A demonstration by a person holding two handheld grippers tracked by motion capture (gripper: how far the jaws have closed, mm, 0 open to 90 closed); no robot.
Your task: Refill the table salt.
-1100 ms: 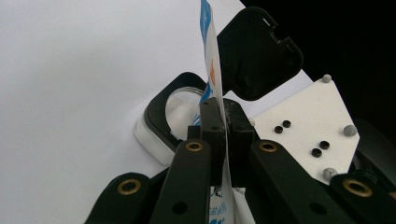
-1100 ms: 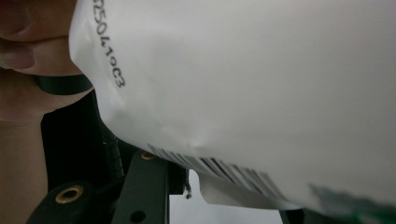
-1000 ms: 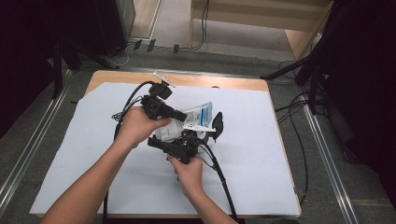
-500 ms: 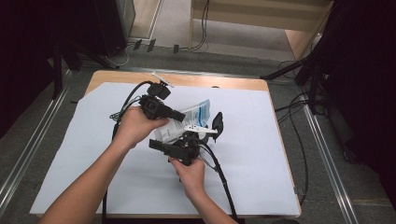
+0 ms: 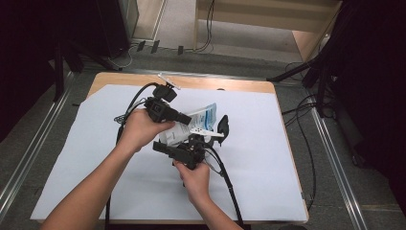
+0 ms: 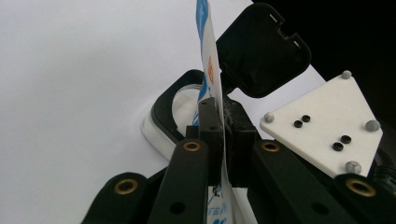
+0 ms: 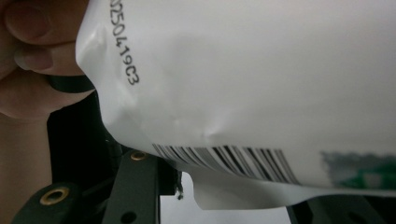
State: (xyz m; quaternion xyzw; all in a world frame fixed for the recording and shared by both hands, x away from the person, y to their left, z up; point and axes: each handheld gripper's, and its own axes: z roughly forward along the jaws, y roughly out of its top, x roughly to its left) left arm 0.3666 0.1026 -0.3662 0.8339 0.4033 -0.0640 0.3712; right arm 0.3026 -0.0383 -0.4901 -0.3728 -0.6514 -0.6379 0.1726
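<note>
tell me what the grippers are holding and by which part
The left gripper is shut on the thin edge of a white printed pouch. Whether the right gripper grips it cannot be told.

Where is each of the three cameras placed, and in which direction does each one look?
High view: above the person's side, looking forward and down at the table; both forearms show.
Left gripper view: on the left hand-held gripper, looking along its jaws, shut on the pouch.
Right gripper view: on the right hand-held gripper, facing the pouch's barcode side; fingers show.
Shared: the pouch.

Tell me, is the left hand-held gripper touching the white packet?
Touching. The left gripper view shows the left hand-held gripper pinching the white packet between shut pads.
</note>
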